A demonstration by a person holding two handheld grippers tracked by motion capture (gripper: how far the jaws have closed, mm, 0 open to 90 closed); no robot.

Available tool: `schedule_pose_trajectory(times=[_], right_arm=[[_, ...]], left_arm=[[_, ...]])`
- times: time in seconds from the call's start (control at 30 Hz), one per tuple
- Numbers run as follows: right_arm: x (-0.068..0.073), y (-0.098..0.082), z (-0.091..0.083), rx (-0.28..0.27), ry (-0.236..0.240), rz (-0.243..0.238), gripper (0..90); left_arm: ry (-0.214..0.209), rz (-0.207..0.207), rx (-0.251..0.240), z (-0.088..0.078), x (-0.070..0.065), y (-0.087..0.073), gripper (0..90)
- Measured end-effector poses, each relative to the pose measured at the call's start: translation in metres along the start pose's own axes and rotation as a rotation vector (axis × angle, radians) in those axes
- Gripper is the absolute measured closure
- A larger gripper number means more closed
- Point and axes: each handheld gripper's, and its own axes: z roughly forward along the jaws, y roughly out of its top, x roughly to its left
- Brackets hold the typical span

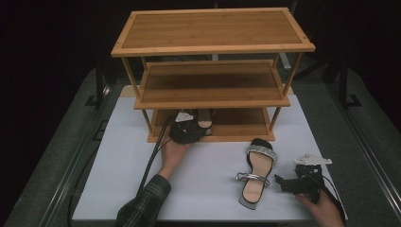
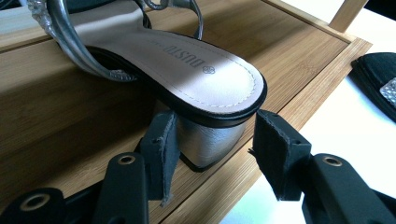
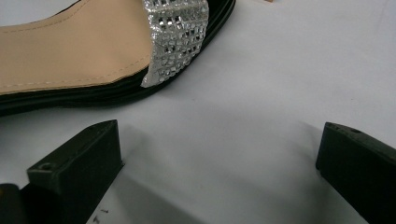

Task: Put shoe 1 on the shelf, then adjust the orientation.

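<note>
Apparently released, with its pads a shade off the silver block heel, the left hand-held gripper should back straight out, leaving the black-soled, silver-strapped sandal flat on the bamboo rack's bottom shelf.

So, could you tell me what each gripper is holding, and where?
Left gripper straddles the shelved sandal's silver heel; a firm grip cannot be told. Right gripper holds nothing.

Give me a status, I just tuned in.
Left hand-held gripper straddling sandal heel on bottom shelf. Right hand-held gripper open, empty. Nothing in the way.
</note>
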Motion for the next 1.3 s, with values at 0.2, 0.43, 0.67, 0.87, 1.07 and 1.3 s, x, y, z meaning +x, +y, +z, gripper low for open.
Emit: schedule_pose_trajectory(times=[0.2, 0.43, 0.67, 0.87, 1.07, 1.3], right_arm=[[0.000, 0.000, 0.000, 0.000, 0.000, 0.000, 0.0], [0.000, 0.000, 0.000, 0.000, -0.001, 0.002, 0.0], [0.000, 0.000, 0.000, 0.004, 0.000, 0.000, 0.0], [0.000, 0.001, 0.000, 0.008, -0.001, 0.001, 0.0], [0.000, 0.001, 0.000, 0.009, -0.002, 0.001, 0.0], [0.000, 0.002, 0.000, 0.019, -0.001, -0.001, 0.0]], left_arm=[[0.001, 0.008, 0.014, -0.005, 0.003, 0.000, 53.3], [-0.053, 0.055, 0.053, -0.026, 0.000, -0.005, 42.4], [-0.057, 0.066, 0.100, -0.056, 0.002, -0.028, 35.2], [-0.023, 0.080, 0.127, -0.088, 0.008, -0.047, 29.2], [0.012, 0.090, 0.144, -0.114, 0.010, -0.061, 23.7], [0.042, 0.074, 0.168, -0.143, 0.012, -0.084, 16.1]])
